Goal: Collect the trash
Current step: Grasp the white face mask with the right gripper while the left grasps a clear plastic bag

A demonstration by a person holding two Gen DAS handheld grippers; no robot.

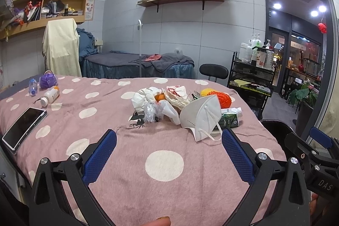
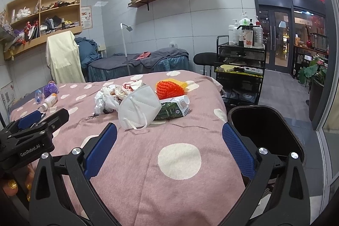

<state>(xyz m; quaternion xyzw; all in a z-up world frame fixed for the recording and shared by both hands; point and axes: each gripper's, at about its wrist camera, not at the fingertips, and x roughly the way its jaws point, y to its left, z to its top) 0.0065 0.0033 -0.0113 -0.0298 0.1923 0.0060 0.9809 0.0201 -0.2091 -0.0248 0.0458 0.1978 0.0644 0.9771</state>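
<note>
A pile of trash lies mid-bed on the pink dotted cover [image 1: 127, 162]: a white face mask [image 1: 201, 118] [image 2: 137, 107], a green drink carton [image 1: 229, 119] [image 2: 173, 108], an orange foam net [image 1: 220, 99] [image 2: 169, 89], crumpled tissues and wrappers [image 1: 152, 101] [image 2: 108, 96]. A black bin [image 2: 267, 126] stands at the bed's right edge. My left gripper [image 1: 169, 139] is open and empty, short of the pile. My right gripper [image 2: 169, 137] is open and empty, just in front of the mask. Each gripper shows at the other view's edge.
A phone [image 1: 24, 127], a white pill bottle [image 1: 50, 95], a small plastic bottle [image 1: 32, 87] and a purple bag [image 1: 47, 79] lie at the bed's left. A black cart with bottles [image 2: 241, 60], a stool [image 2: 204, 58] and a second bed [image 1: 137, 65] stand beyond.
</note>
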